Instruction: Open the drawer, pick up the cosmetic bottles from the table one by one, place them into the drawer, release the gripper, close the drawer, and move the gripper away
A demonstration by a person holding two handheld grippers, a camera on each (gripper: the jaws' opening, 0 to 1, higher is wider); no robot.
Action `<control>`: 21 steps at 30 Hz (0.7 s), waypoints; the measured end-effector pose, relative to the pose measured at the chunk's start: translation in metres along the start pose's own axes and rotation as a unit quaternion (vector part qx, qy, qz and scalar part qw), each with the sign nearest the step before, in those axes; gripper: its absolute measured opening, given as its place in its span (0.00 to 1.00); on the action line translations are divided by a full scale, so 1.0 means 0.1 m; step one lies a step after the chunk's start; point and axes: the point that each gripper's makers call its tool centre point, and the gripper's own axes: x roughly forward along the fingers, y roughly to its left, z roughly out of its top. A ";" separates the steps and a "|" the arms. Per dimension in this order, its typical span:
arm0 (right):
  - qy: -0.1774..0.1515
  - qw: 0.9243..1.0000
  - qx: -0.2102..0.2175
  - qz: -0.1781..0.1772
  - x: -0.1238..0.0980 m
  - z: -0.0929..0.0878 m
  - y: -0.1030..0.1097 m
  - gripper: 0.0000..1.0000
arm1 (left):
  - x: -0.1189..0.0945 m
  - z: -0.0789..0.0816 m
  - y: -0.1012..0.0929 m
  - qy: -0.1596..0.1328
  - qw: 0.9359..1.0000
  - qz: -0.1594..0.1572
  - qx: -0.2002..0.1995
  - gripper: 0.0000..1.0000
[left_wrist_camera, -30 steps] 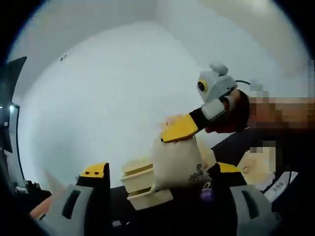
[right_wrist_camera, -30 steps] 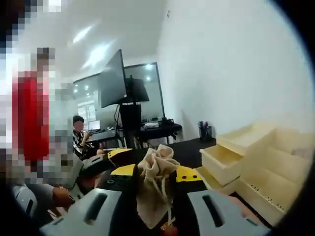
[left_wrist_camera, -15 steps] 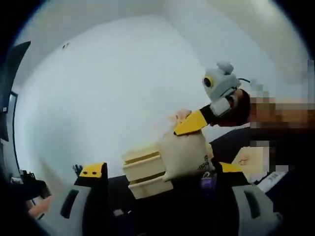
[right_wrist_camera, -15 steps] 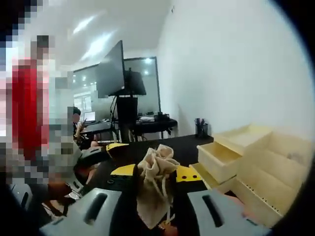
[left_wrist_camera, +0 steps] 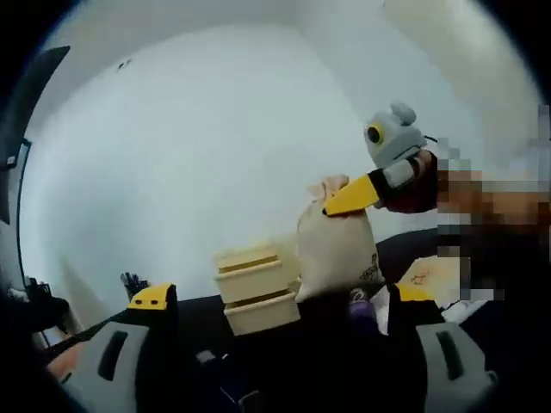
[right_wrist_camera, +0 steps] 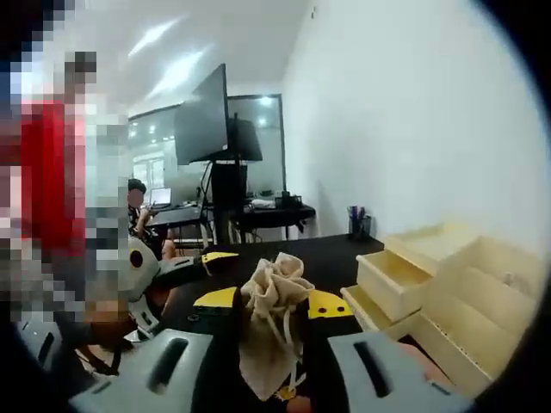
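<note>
Right claw (right_wrist_camera: 274, 303): your yellow-tipped jaws pinch the gathered neck of a beige bag (right_wrist_camera: 270, 331); its bunched top stands above the tips and its body hangs down between the grey jaw bodies.
Right claw, seen from the left gripper view (left_wrist_camera: 349, 198): it comes in from the right, its yellow tip clamped across the top of the bag (left_wrist_camera: 337, 249), which hangs free above the surface.
Bag: cloth, drawstring cords down its front, dark print low on one side in the left gripper view. You cannot tell what is inside it.
Left claw (left_wrist_camera: 280, 299): your jaws stand spread wide, with nothing between them; the bag hangs beyond them, nearer the right jaw.
Left claw, seen from the right gripper view (right_wrist_camera: 202, 258): it lies low at the left, just beside the bag, one yellow tip pointing right.
Drawer unit (right_wrist_camera: 448, 301): cream, stepped, on the black surface (right_wrist_camera: 318, 258) to the right of the bag.
Drawer (right_wrist_camera: 392, 277): pulled out towards you, its cavity showing pale walls; you cannot tell whether anything lies in it.
Drawer unit in the left gripper view (left_wrist_camera: 256, 288): behind and left of the hanging bag, against the white wall.
Purple item (left_wrist_camera: 358, 298): small, just below the bag by the right jaw; too blurred to name.
Pen cup (right_wrist_camera: 357, 225): dark, at the far edge of the surface by the wall.
Monitor (right_wrist_camera: 203, 125): large, dark, on a stand beyond the surface.
Person (right_wrist_camera: 138, 213): seated at a far desk.
</note>
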 end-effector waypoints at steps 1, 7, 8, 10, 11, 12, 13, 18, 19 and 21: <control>0.001 1.000 0.000 -0.001 0.00 0.01 0.01 0.24 | 0.00 -0.02 0.00 0.001 1.000 -0.001 -0.001 0.96; 0.010 1.000 -0.011 -0.005 0.03 0.04 0.05 0.24 | -0.02 -0.10 -0.02 0.003 1.000 -0.013 -0.025 0.96; 0.012 1.000 -0.013 -0.005 0.04 0.04 0.06 0.24 | -0.02 -0.11 -0.02 0.003 0.999 -0.017 -0.032 0.96; 0.014 1.000 -0.016 -0.006 0.05 0.05 0.08 0.24 | -0.03 -0.13 -0.03 0.005 0.999 -0.025 -0.046 0.96; 0.015 1.000 -0.018 -0.005 0.07 0.06 0.09 0.24 | -0.04 -0.16 -0.04 0.007 0.998 -0.035 -0.055 0.96; 0.016 1.000 -0.020 -0.004 0.08 0.06 0.11 0.24 | -0.05 -0.17 -0.07 0.009 0.997 -0.047 -0.062 0.96; 0.018 1.000 -0.023 -0.003 0.09 0.06 0.12 0.24 | -0.05 -0.20 -0.08 0.015 0.996 -0.056 -0.068 0.96; 0.029 0.999 -0.033 -0.003 0.16 0.06 0.15 0.24 | -0.08 -0.30 -0.08 0.034 0.993 -0.077 -0.087 0.96; 0.030 0.999 -0.036 -0.003 0.17 0.06 0.15 0.24 | -0.08 -0.32 -0.08 0.036 0.992 -0.081 -0.093 0.96; 0.032 0.999 -0.040 -0.004 0.19 0.07 0.16 0.24 | -0.10 -0.35 -0.10 0.041 0.990 -0.091 -0.104 0.96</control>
